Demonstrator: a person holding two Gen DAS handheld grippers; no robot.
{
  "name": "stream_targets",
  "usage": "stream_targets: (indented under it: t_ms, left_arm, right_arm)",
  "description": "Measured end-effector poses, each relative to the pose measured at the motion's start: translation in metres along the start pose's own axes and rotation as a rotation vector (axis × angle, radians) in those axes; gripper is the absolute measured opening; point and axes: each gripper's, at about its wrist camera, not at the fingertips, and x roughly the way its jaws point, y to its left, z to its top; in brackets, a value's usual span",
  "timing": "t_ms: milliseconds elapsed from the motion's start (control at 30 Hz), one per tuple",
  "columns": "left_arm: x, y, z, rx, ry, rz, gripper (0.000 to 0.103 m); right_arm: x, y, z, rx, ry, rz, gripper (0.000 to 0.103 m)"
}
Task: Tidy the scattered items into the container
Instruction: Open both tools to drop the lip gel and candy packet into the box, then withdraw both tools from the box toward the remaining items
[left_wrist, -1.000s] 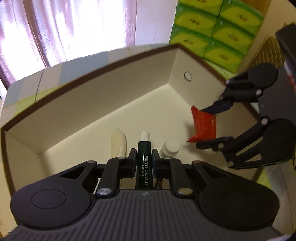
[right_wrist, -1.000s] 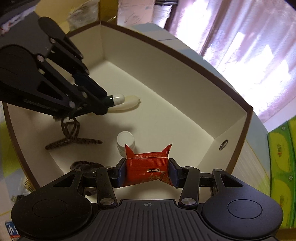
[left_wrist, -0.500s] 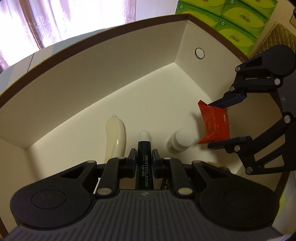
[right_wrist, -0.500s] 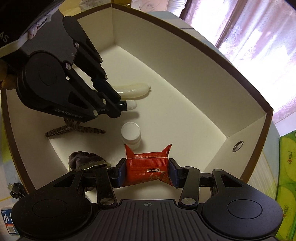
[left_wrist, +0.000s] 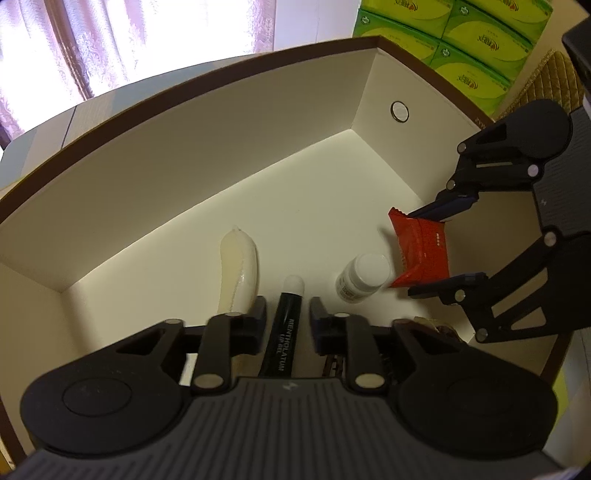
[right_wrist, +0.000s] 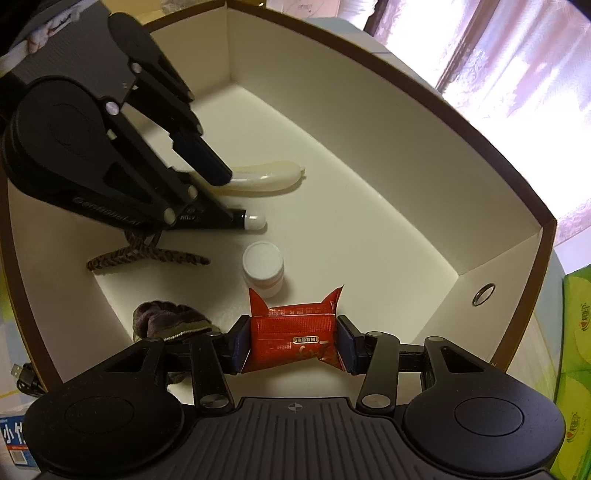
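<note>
Left claw (left_wrist: 287, 319) inside cream box (left_wrist: 207, 177), fingers spread, released; Mentholatum lip gel tube (left_wrist: 284, 332) lies between them with gaps both sides, white cap forward. Right claw (right_wrist: 293, 341) clenched on red snack packet (right_wrist: 293, 338), held above box floor. On floor: white-capped bottle (right_wrist: 263, 267) upright, pale sausage-shaped pack (right_wrist: 266, 179), leopard-print hair clip (right_wrist: 147, 254), dark fabric bundle (right_wrist: 170, 319).

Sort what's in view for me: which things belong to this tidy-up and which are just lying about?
Job: box, lip gel between the open left gripper fingers, red packet in right gripper, white bottle, pale tube, hair claw, sock.

Bystanders: green tissue packs, curtains, USB cable.
</note>
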Motion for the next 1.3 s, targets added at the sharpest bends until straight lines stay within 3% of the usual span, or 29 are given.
stream_targets:
  t_ms: [33, 100, 233, 400, 467, 633, 700, 733, 933, 1300]
  left_arm:
    - [-0.002, 0.000, 0.000, -0.001, -0.002, 0.003, 0.025]
    - [-0.005, 0.001, 0.000, -0.002, -0.004, 0.014, 0.028]
    - [-0.012, 0.004, -0.002, -0.012, -0.013, 0.027, 0.036]
    - [-0.023, 0.005, -0.007, -0.024, -0.018, 0.050, 0.054]
    - [-0.027, 0.005, -0.009, -0.025, -0.017, 0.075, 0.066]
    - [-0.041, 0.005, -0.014, -0.042, -0.023, 0.114, 0.075]
    - [-0.049, 0.003, -0.016, -0.049, -0.037, 0.126, 0.080]
    - [-0.053, 0.003, -0.017, -0.050, -0.045, 0.134, 0.082]
    - [-0.078, -0.005, -0.021, -0.067, -0.087, 0.172, 0.090]
    - [-0.125, -0.019, -0.040, -0.135, -0.161, 0.210, 0.093]
  right_arm:
    - [-0.003, 0.000, 0.000, 0.000, -0.023, -0.005, 0.083]
    - [-0.008, 0.001, 0.000, -0.013, -0.064, 0.009, 0.084]
    - [-0.012, 0.003, 0.003, -0.020, -0.055, 0.002, 0.084]
    - [-0.021, 0.003, 0.001, 0.000, -0.055, 0.016, 0.084]
    - [-0.027, 0.005, -0.002, 0.006, -0.062, 0.018, 0.084]
    - [-0.047, 0.015, -0.008, 0.005, -0.107, 0.013, 0.084]
    - [-0.056, 0.018, -0.010, 0.022, -0.134, 0.009, 0.101]
    - [-0.061, 0.019, -0.012, 0.026, -0.155, 0.003, 0.103]
    - [-0.081, 0.027, -0.016, 0.088, -0.191, -0.012, 0.103]
    - [-0.116, 0.045, -0.034, 0.206, -0.250, -0.047, 0.103]
